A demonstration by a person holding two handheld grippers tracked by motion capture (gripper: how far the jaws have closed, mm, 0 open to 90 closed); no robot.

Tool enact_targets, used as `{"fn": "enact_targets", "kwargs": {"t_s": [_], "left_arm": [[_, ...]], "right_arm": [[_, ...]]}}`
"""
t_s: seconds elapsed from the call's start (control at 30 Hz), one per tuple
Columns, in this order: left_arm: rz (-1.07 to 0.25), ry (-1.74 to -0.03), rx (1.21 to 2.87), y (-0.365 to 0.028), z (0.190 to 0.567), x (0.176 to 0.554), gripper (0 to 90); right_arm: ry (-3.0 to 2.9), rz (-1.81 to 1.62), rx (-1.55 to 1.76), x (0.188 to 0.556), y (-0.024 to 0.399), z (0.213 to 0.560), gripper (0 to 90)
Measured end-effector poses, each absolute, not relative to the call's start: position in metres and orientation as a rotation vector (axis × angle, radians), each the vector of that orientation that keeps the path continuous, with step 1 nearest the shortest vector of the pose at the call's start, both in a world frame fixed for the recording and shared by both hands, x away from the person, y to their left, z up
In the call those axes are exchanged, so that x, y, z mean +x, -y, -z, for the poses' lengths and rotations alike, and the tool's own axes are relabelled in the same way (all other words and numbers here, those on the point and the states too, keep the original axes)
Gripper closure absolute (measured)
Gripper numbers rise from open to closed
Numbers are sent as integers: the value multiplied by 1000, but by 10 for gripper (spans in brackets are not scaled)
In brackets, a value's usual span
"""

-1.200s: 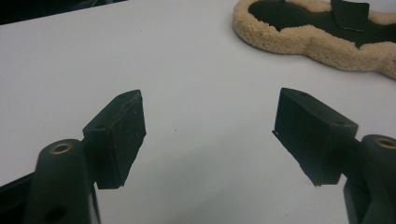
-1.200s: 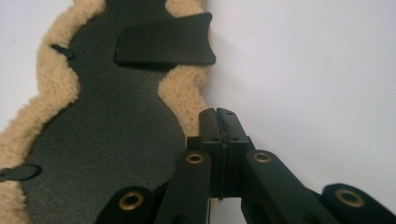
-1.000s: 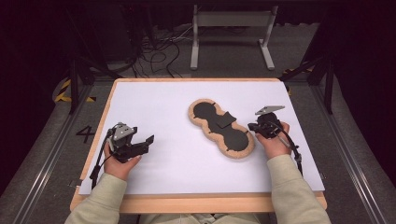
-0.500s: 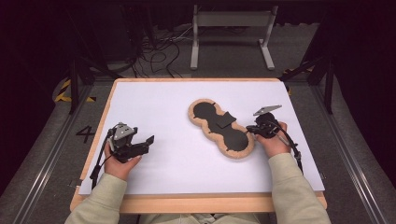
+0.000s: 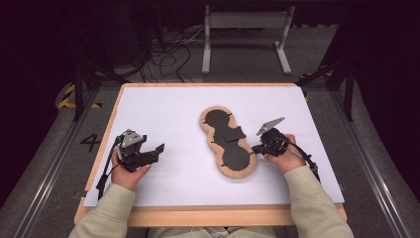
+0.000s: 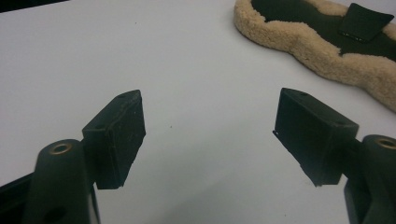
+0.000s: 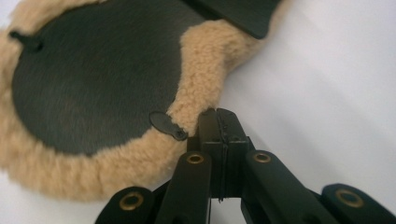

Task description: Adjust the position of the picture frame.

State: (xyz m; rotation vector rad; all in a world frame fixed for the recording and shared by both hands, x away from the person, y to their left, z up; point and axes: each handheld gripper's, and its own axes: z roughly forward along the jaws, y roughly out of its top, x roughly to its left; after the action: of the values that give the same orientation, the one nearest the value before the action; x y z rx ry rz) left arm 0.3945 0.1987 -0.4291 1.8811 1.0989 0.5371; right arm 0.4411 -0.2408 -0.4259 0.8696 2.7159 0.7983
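The right gripper (image 7: 219, 116), fingers pressed together, touches the fleece pad's (image 5: 229, 144) edge; the left gripper (image 6: 208, 135) rests apart, fingers spread.

Bright tabletop, dark surroundings, soft close-ups

Beige sleeves cover both forearms; the black tongs (image 5: 155, 150) have brass-ringed screw holes, a trailing cable and a grey triangular plate.

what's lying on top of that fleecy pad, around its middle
A small black flap lies across the narrow waist of the fleece-edged pad, between its two round black panels. What the flap covers cannot be seen.
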Motion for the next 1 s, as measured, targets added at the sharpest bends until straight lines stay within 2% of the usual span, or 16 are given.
{"fn": "enact_targets", "kwargs": {"t_s": [0.53,1.0], "left_arm": [[-528,-1103,1894,-199,430,395,249],[-539,-1131,1898,-208,432,387,247]], "right_arm": [[-2885,-732,423,406,174,423,900],[-2892,-786,246,394,127,425,900]]}}
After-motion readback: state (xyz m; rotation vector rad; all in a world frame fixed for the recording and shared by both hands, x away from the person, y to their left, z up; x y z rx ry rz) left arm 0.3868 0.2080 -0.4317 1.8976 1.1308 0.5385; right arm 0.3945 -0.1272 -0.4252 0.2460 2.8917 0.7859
